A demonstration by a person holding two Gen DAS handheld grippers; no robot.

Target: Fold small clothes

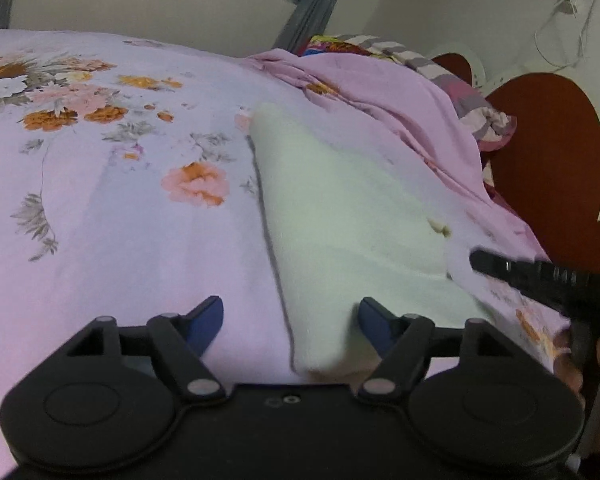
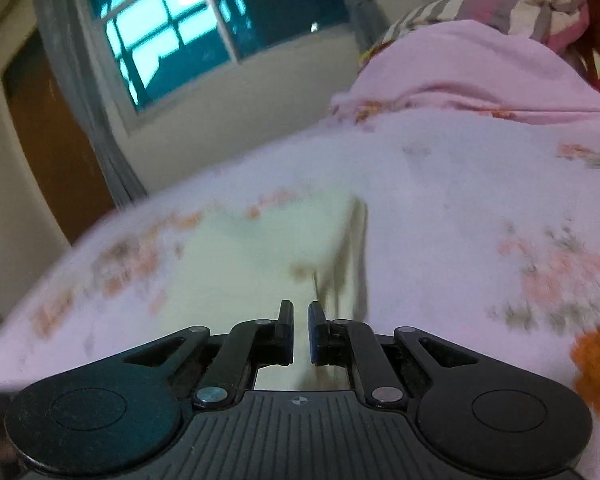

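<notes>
- A small pale cream garment of soft, fleecy cloth [image 1: 340, 216] lies flat on the lilac bedsheet printed with orange and pink flowers [image 1: 120, 208], roughly mid-bed, with a bunched pink quilt [image 1: 400, 96] heaped beyond it.
- In the left wrist view the garment shows a long straight left edge and a doubled-looking near corner, so I judge at least one fold is already made; how many layers it has cannot be told.
- The left gripper [image 1: 291, 322] hovers with its blue-tipped fingers spread wide, the garment's near corner lying between them, nothing pinched.
- The right gripper [image 2: 301, 332] has its black fingers drawn almost together with a narrow gap; the view is blurred, and no cloth appears between them. Its tip is seen from the left wrist view just beside the garment's right edge.
- What probably remains: a further fold to shorten the long shape, then smoothing it flat.
</notes>
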